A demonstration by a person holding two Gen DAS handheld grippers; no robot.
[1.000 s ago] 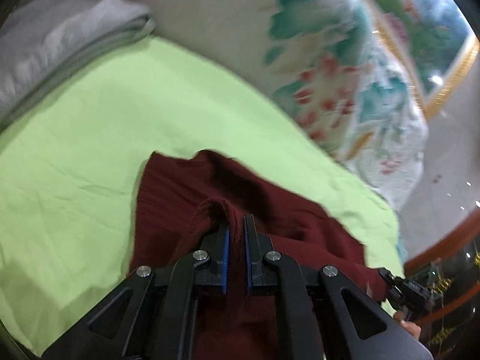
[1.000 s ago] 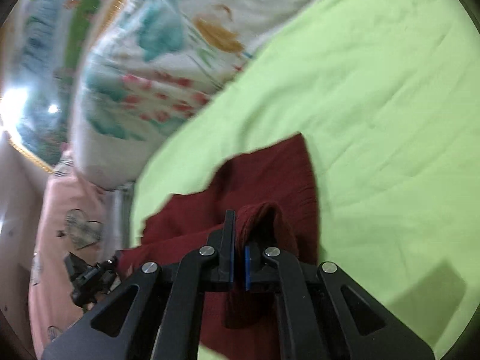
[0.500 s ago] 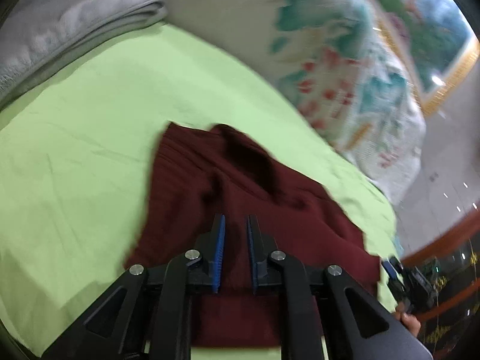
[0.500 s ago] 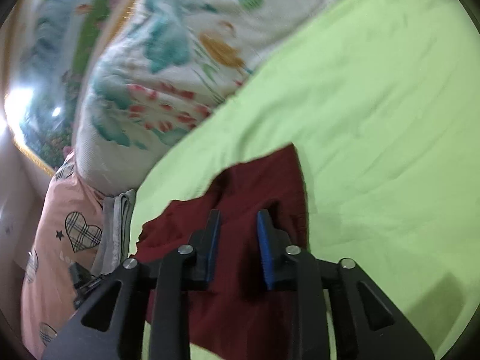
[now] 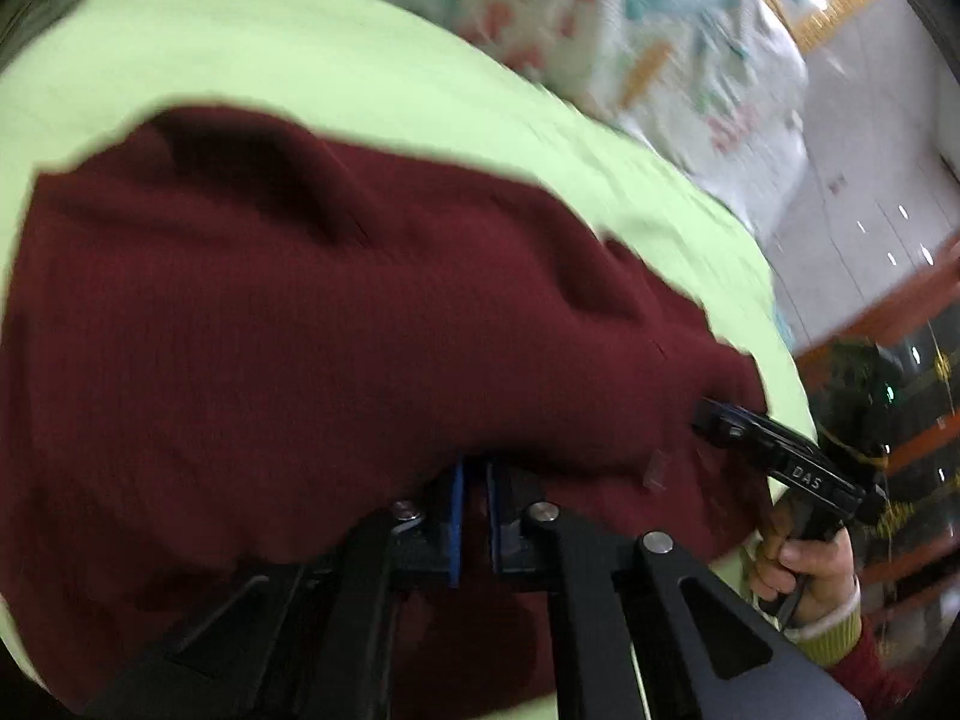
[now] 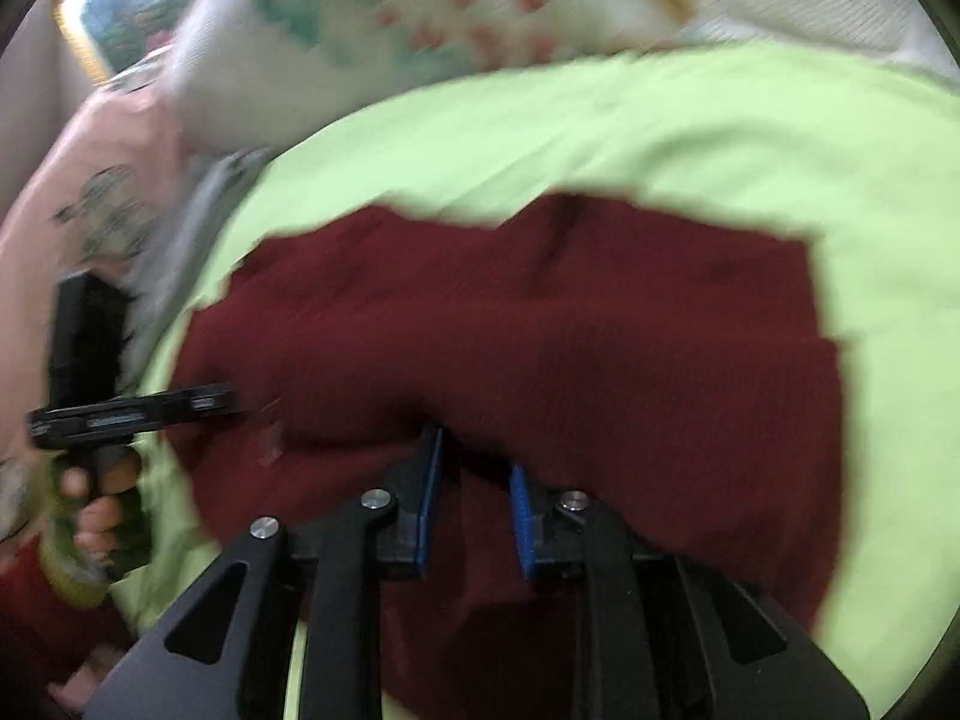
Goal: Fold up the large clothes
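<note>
Dark red knit garment (image 5: 312,324) lies partly folded on the lime-green sheet (image 5: 270,42) of the bed, floral quilt (image 6: 420,12) bunched at the far side. Left hand-held gripper (image 5: 471,504) – blue pads almost together at the garment's near edge, a fold of knit draped over the tips; looks like it's pinching that edge, but blur and the overhang hide the contact. Right hand-held gripper (image 6: 474,492) – narrow gap, jaws closing, red cloth lying in the gap and over the tips, pads not yet pressing. My read: both are re-gripping the near hem for the next fold. Next move needs both pads seated on the same layers, then a level lift and carry toward the far edge so the halves meet square. Risk: the loose knit slips from one side and the fold skews.
</note>
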